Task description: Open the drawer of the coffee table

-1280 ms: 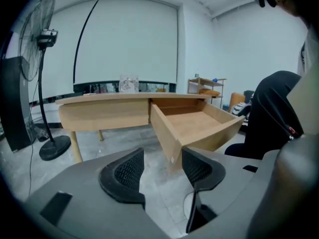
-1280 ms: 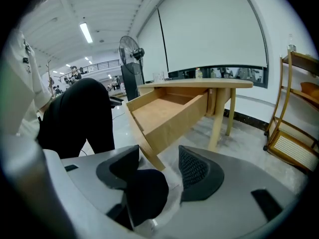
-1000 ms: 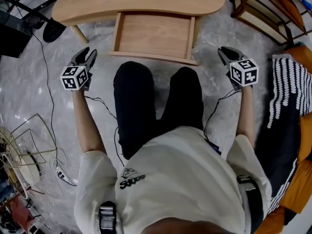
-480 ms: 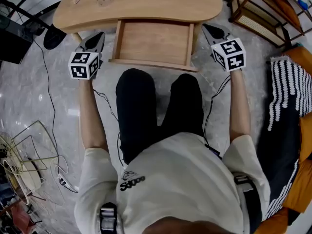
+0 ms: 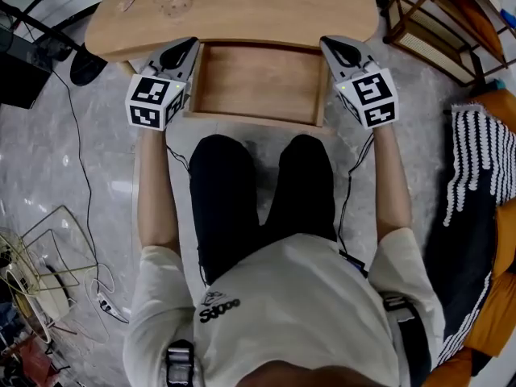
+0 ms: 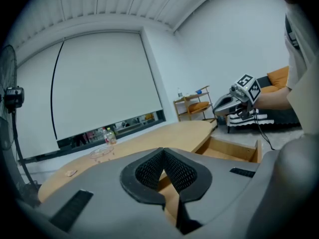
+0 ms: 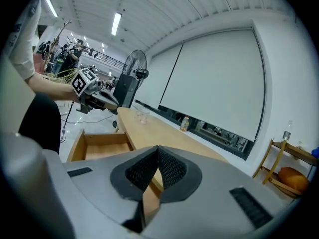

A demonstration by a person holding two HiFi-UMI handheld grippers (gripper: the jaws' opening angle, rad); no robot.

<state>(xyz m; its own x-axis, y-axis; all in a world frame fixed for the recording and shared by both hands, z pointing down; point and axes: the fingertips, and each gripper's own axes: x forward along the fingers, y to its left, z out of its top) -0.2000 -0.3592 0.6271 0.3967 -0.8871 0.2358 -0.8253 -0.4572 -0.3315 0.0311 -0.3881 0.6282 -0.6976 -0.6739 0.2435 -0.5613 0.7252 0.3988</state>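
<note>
Beside the drawer (image 5: 258, 83), one on each side, both grippers point at the table's (image 5: 242, 6) front edge. The drawer stands pulled out from under the table, toward the person's knees (image 5: 266, 156). The left gripper (image 5: 187, 48) runs just outside the drawer's left wall and the right gripper (image 5: 332, 47) just outside its right wall. Whether either touches the wood I cannot tell. Both forearms (image 5: 153, 184) reach straight forward, roughly parallel, outside the knees, with the marker cubes (image 5: 155, 101) turned upward. Each gripper's jaws are closed, pads meeting, with nothing between them.
</note>
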